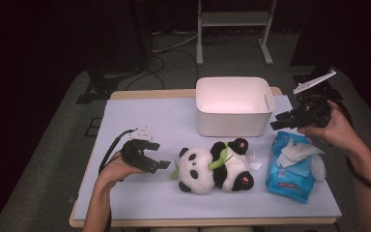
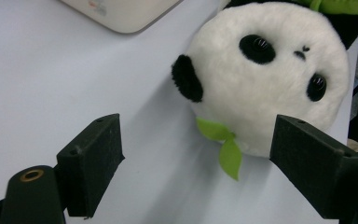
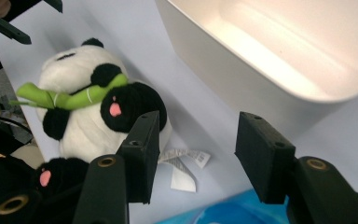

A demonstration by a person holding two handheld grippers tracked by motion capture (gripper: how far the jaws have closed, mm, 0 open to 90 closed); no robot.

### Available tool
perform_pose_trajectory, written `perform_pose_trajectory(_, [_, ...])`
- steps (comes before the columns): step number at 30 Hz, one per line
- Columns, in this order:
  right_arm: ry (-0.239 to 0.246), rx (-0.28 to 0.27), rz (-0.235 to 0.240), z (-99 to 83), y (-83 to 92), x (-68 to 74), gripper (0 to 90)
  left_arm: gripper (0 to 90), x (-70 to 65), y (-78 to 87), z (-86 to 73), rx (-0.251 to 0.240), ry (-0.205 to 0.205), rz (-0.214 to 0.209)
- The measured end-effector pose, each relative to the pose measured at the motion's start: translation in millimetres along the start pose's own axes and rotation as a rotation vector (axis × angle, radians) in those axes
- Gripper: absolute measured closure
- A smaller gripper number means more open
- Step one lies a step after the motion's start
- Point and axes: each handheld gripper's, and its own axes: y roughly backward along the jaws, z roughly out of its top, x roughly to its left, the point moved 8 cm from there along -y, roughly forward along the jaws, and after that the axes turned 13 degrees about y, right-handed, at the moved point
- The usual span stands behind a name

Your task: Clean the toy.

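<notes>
Black pads of my left gripper (image 2: 196, 163) sit right in front of the lens, spread wide with nothing between them, and the panda (image 1: 215, 166) has its head just past them, a bit toward one pad. It's lying on its back on the mat (image 1: 140, 193), long axis running across the table, head toward my left hand, feet toward the wipes (image 1: 292, 166). So the left gripper (image 1: 155, 163) is clearly the closer one, just beside the head and level with it. My right gripper (image 1: 282, 119) is up near the corner of the bin (image 1: 234, 106), jaws apart and holding nothing, looking down over the panda's feet (image 3: 114, 105) and its tag (image 3: 184, 163). I'd guess the grab goes head-first from the left, then into the bin behind it.
</notes>
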Motion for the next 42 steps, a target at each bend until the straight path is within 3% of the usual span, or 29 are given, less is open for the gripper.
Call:
perform_pose_trajectory(9, [0.028, 0.003, 0.036, 24.7, -18.0, 0.6, 47.0, 9.9, 12.7, 10.5, -5.2, -0.026, 0.021, 0.045])
perform_pose_trajectory(21, [0.053, 0.015, 0.064, 42.3, -30.8, 6.4, 46.3, 9.7, 19.9, 20.7, -7.8, -0.050, 0.043, 0.047])
perform_pose_trajectory(32, [0.072, 0.032, 0.085, 50.2, -38.7, 12.5, 45.4, 9.7, 26.4, 27.0, -13.8, -0.054, 0.059, 0.077])
perform_pose_trajectory(42, [0.092, 0.047, 0.103, 58.2, -48.9, 15.1, 45.2, 9.6, 28.1, 26.6, -16.0, -0.051, 0.064, 0.074])
